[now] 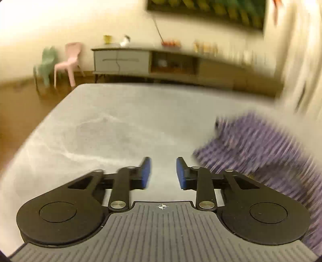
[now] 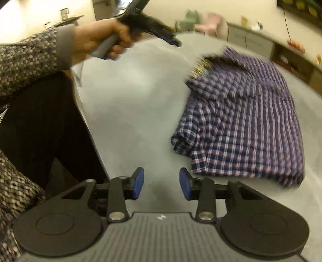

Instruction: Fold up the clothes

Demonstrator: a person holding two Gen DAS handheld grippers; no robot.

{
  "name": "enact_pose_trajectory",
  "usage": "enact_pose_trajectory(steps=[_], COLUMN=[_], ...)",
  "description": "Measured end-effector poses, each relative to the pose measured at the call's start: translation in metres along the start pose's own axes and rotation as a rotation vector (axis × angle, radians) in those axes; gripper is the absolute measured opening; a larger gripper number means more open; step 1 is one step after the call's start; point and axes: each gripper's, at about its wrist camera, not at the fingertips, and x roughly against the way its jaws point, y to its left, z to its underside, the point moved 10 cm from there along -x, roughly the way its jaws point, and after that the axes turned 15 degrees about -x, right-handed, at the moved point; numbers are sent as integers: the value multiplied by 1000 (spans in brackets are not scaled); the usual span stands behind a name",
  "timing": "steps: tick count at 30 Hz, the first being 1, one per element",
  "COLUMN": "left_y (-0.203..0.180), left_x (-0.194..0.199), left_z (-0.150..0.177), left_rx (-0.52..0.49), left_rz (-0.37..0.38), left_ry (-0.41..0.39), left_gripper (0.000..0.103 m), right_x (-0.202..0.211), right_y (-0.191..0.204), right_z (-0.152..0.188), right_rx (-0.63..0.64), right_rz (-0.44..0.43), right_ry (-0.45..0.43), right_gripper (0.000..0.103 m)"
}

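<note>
The plaid shirt lies folded in a compact bundle on the counter. Both hand-held grippers hover empty, jaws apart; a careless brush could undo the folds.

Your grey marbled table fills the middle of the left wrist view. Past its far edge, at about 12 o'clock, a long low sideboard stands against the wall, with a yellow cup on top. At 10 o'clock you see a pink plastic chair beside a green one. A dark-framed picture hangs at 1 o'clock.
</note>
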Motion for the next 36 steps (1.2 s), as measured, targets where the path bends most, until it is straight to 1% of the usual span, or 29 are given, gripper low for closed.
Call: enact_pose_trajectory(steps=[1,2,3,5,6,7,8,9,10,12,13,15,16,18,20,21,23,25,26,27,28,29,30,31,32,33,35,36], left_y=[-2,-13,-35,-76,-99,-122,-144,-156,-168,-183,-191,-207,-212,-212,-196,-185,-161,-135,-116,-91,-70,-49,-29,-29,-29,-30,-68,-86], left_x=[10,17,22,30,29,28,27,25,25,42,41,39,37,29,14,5,-10,-23,-27,-26,-16,-5,6,27,47,67,80,88], left_z=[-2,-1,2,10,16,21,26,30,33,40,38,37,38,41,47,50,47,41,35,26,18,10,3,2,1,0,27,41], left_rx=[41,63,82,52,-15,-82,-147,-178,-208,-215,-230,-259,-276,-315,-293,-278,-261,-247,-241,-222,-159,-96,-37,-19,-1,10,-108,-167], left_rz=[45,116,207,335,348,361,373,379,386,450,484,549,554,508,424,380,293,196,123,20,-14,-49,-77,-35,7,50,170,230], left_ry=[-29,-39,-42,-38,-21,-4,13,25,34,4,2,-1,9,52,114,144,152,150,144,127,92,58,23,-21,-65,-103,-51,-25], left_gripper=[28,28,29,31,34,34,33,33,32,32,33,33,33,34,33,30,24,23,26,28,30,30,31,33,35,40,44,46], right_x=[6,13,16,17,9,-2,-16,-33,-31,-20,-10,-8,-8,-28,-26,-25,-22,-20,-19,-17,-16,-11,-4,2,9,16,20,17], right_y=[-12,-25,-46,-94,-118,-140,-158,-170,-175,-183,-186,-191,-194,-191,-184,-178,-158,-130,-101,-71,-41,-26,-14,-3,-9,-20,-64,-79], right_z=[-15,-30,-45,-70,-77,-76,-69,-57,-56,-59,-66,-69,-69,-53,-46,-44,-37,-29,-23,-20,-16,-20,-26,-31,-45,-62,-102,-117], right_rx=[-30,-60,-107,-187,-195,-201,-203,-203,-221,-266,-297,-321,-331,-274,-242,-237,-245,-244,-227,-194,-138,-105,-80,-54,-50,-51,-73,-68], right_rz=[23,45,92,200,262,307,346,368,360,333,319,306,300,329,375,396,405,395,350,287,205,150,102,54,60,80,150,175], right_ry=[-49,-98,-139,-204,-210,-194,-143,-70,-71,-111,-169,-192,-197,-117,-115,-102,-81,-60,-41,-16,11,9,0,-9,-36,-68,-130,-147], right_gripper=[37,37,38,39,39,39,39,39,43,41,42,43,43,42,43,43,43,43,45,48,52,48,47,47,47,47,48,48])
